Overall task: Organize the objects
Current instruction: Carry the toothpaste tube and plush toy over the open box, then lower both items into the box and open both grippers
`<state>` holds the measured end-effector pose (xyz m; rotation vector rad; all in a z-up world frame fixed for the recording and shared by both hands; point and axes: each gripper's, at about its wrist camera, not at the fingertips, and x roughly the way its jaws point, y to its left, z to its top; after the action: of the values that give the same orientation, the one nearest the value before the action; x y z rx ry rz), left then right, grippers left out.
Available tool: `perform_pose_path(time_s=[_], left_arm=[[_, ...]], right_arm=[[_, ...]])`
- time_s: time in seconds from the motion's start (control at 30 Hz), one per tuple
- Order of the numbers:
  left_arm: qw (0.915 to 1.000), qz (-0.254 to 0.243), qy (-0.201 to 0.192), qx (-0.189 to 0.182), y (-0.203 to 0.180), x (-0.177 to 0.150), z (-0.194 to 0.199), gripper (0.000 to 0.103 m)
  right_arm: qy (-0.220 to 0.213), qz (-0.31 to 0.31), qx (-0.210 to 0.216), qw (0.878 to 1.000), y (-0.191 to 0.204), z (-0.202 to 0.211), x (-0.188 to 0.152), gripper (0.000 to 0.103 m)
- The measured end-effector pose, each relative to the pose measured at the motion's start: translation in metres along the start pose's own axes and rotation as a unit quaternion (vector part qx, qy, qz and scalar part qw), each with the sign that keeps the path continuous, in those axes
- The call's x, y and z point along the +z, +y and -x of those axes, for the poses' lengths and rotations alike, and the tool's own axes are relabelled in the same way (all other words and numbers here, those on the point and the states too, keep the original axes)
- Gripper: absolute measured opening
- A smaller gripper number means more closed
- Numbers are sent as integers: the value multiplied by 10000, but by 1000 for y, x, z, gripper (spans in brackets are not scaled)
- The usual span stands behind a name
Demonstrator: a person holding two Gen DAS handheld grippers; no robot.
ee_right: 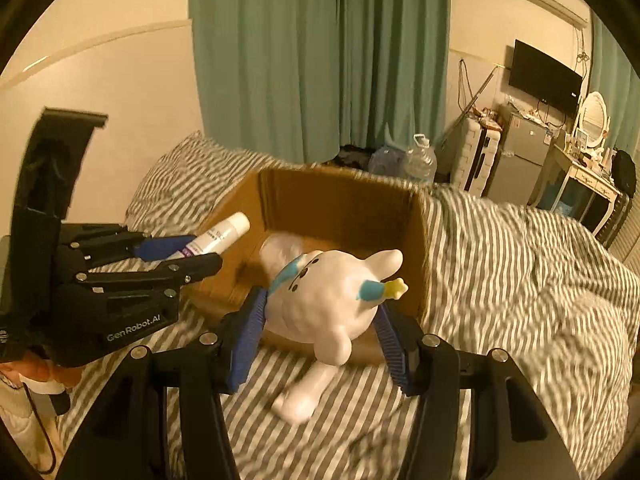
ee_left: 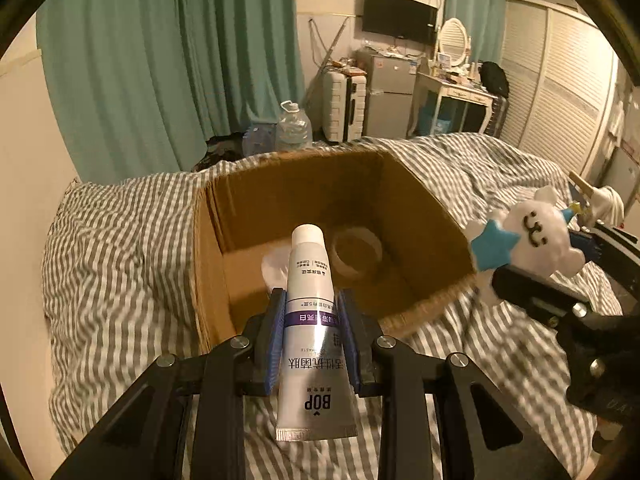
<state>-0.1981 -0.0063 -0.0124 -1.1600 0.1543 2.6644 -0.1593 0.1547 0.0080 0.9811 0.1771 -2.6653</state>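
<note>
My left gripper (ee_left: 310, 320) grasps a toothpaste tube (ee_left: 310, 320) (cap forward) over the cardboard box (ee_left: 420, 208). My right gripper's (ee_right: 320, 320) fingers (ee_right: 248, 332) clench a white plush toy (ee_right: 324, 300) above the striped bed (ee_right: 520, 280).

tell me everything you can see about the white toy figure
The white toy figure is a smooth, glossy, rounded animal shape with stubby ears and limbs, a drawn black face, a blue star at its neck and a blue and yellow tip on its head. It looks like soft vinyl or plastic. The right gripper is shut on its body, holding it tilted in the air by the near edge of the cardboard box.
</note>
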Motion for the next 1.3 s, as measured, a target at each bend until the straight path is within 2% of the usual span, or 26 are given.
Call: perform_pose_path(time_s=[0.17, 0.4, 0.53, 0.7, 0.9, 0.97, 1.0, 1.03, 1.07, 1.23, 1.3], left_arm=[[9999, 60, 74, 36, 15, 29, -31, 26], [9991, 46, 418, 91, 29, 60, -93, 26], [9967, 199, 782, -110, 36, 66, -124, 26], [9957, 105, 918, 72, 38, 71, -145, 26], [9964, 167, 822, -104, 35, 73, -150, 28], [9952, 270, 905, -241, 32, 73, -151, 32], [9950, 299, 921, -257, 37, 76, -153, 39], [9952, 319, 906, -202, 37, 76, -151, 54], [9957, 327, 852, -127, 39, 75, -148, 65], [9980, 370, 480, 177, 42, 80, -120, 85], [9978, 444, 392, 293, 42, 83, -108, 88]], right_arm=[[4, -21, -94, 10000, -25, -40, 37, 53], [261, -83, -86, 9996, -50, -115, 74, 53], [613, -70, -81, 9981, -61, -159, 76, 53], [1061, -53, -65, 9943, -72, -206, 68, 53], [1002, 9, -73, 9949, -74, -203, 58, 54], [1004, -31, -48, 9949, -75, -199, 57, 55], [994, -38, -56, 9950, -76, -196, 57, 67], [979, -34, -73, 9952, -75, -193, 57, 73], [955, -42, -87, 9954, -73, -192, 60, 76], [714, -58, -148, 9973, -74, -166, 63, 80], [558, -114, -177, 9982, -75, -155, 65, 85]])
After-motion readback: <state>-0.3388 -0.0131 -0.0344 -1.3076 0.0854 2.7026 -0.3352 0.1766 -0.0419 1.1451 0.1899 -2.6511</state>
